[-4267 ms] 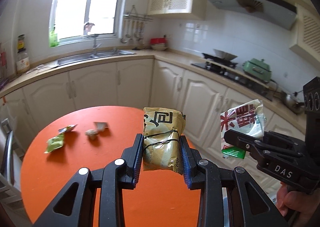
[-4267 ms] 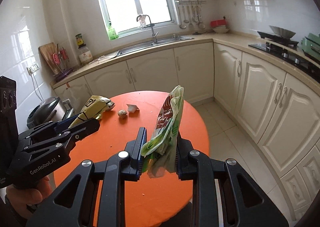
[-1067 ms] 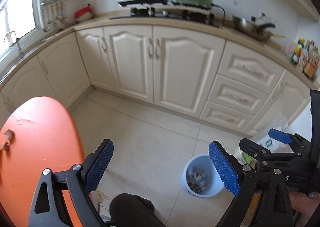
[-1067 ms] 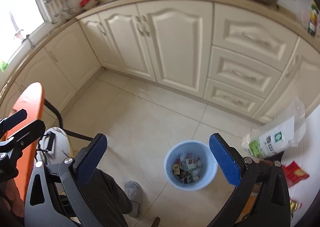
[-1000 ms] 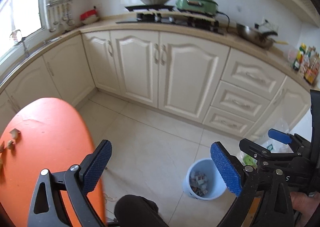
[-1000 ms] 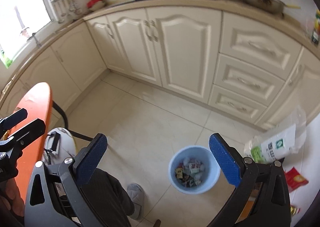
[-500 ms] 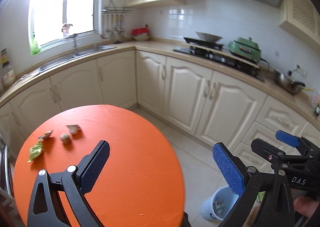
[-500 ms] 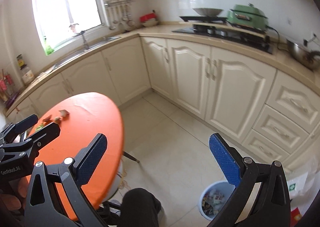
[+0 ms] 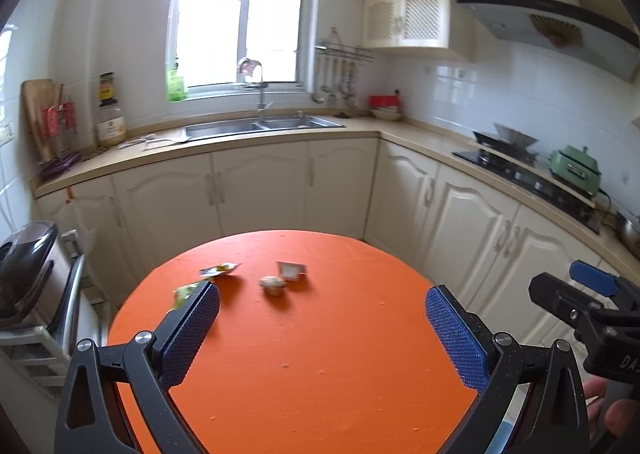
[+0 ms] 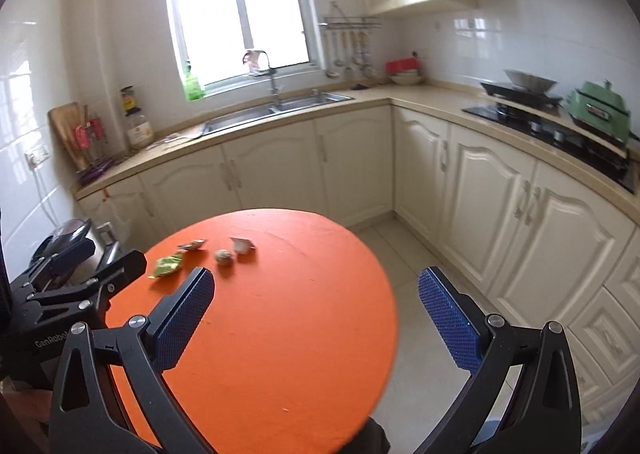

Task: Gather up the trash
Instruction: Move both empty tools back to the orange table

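Both tongs gape empty — left tongs (image 9: 322,330) marked "GenRobo…", right tongs (image 10: 316,312) seemingly "DA…".

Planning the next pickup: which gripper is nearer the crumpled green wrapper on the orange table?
Left, likely. The left gripper has its left finger just in front of the crumpled green wrapper; the right gripper hovers further right, toward the orange table edge.

A steel sink (image 9: 262,126) sits in the worktop (image 9: 420,136) beneath the window (image 9: 240,10); toward the worktop's right end, a green pot (image 9: 576,170) stands beside the hob (image 9: 520,172). Cream cabinets (image 9: 256,190) run below.
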Action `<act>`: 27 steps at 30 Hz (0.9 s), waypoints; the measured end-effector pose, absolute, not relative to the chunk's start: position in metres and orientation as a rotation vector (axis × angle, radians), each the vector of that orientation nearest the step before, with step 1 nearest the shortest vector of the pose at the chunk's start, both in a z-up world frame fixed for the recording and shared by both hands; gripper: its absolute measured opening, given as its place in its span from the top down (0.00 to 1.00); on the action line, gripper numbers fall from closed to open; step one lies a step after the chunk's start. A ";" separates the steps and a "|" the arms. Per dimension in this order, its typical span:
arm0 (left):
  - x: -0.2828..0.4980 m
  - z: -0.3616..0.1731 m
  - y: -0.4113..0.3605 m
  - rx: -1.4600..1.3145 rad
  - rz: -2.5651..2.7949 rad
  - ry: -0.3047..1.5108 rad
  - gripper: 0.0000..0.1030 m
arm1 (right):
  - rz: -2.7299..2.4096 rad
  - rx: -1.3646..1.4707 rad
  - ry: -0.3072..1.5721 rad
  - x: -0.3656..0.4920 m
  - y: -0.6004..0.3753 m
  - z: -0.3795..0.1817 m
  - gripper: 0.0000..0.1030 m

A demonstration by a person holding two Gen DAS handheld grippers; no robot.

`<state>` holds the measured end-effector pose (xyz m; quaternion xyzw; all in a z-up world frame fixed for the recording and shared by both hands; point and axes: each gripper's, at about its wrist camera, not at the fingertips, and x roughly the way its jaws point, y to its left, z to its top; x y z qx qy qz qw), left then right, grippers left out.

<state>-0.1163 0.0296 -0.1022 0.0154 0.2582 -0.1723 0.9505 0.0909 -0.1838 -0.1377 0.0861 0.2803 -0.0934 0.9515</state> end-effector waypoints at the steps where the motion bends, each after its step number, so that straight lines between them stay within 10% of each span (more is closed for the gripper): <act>1: -0.120 -0.103 0.036 0.021 -0.336 0.526 0.01 | -0.175 0.168 0.566 0.096 -0.178 -0.137 0.00; 27: -0.045 -0.141 0.093 -0.017 -0.123 0.644 0.01 | 0.009 0.068 0.675 0.222 -0.108 -0.179 0.00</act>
